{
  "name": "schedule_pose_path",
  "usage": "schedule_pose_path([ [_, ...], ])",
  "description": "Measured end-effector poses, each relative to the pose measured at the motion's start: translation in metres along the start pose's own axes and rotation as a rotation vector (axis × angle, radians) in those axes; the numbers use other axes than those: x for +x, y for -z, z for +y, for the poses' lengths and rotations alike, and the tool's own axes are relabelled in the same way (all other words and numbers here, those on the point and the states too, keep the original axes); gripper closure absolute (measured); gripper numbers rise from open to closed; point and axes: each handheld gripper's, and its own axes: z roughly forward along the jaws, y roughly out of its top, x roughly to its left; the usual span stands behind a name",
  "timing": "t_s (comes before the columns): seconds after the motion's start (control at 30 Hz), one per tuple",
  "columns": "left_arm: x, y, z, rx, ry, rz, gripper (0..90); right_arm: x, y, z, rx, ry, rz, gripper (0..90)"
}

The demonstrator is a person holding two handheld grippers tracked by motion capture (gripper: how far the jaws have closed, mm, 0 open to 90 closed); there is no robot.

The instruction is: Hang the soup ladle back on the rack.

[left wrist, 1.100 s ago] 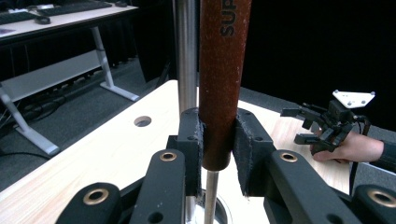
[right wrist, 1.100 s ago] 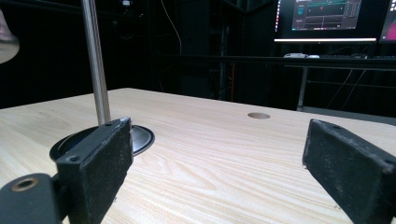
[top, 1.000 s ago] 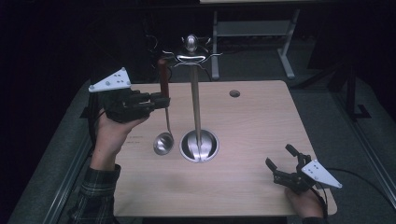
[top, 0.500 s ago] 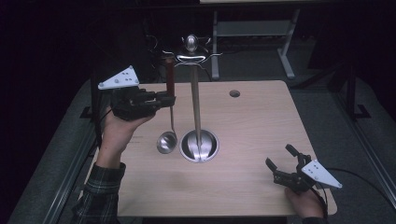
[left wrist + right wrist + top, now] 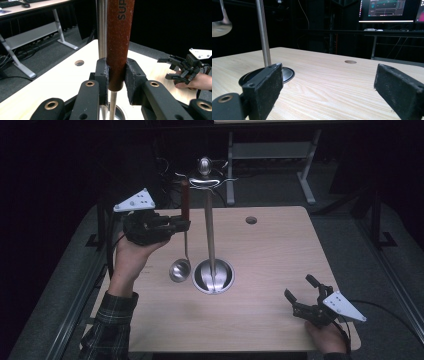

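The left gripper (image 5: 181, 224) is clamped on the ladle's (image 5: 182, 240) brown handle, holding it upright just left of the steel stand (image 5: 210, 230) — the left gripper view shows both pads squeezing the handle's lower end, its thin shaft dropping below. The bowl hangs beside the stand's round base. Bare table (image 5: 270, 255) stretches rightward to the right gripper (image 5: 304, 296), jaws spread wide, empty, near the front-right edge.

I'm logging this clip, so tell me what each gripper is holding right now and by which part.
The left gripper is shut on the ladle, gripping the lower end of its brown handle. The right gripper is open and holds nothing.
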Motion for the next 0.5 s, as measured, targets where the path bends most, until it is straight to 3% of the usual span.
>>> schedule_pose_path([
  [0.3,-0.0008,-0.0066,0.0008,0.008,0.008,0.02,74.0,0.0,0.0,0.0,0.0,0.0,0.0,8.0],
  [0.5,0.0002,-0.0065,0.0005,0.007,0.005,0.011,73.7,0.0001,0.0001,0.0,0.0,0.001,0.001,8.0],
])
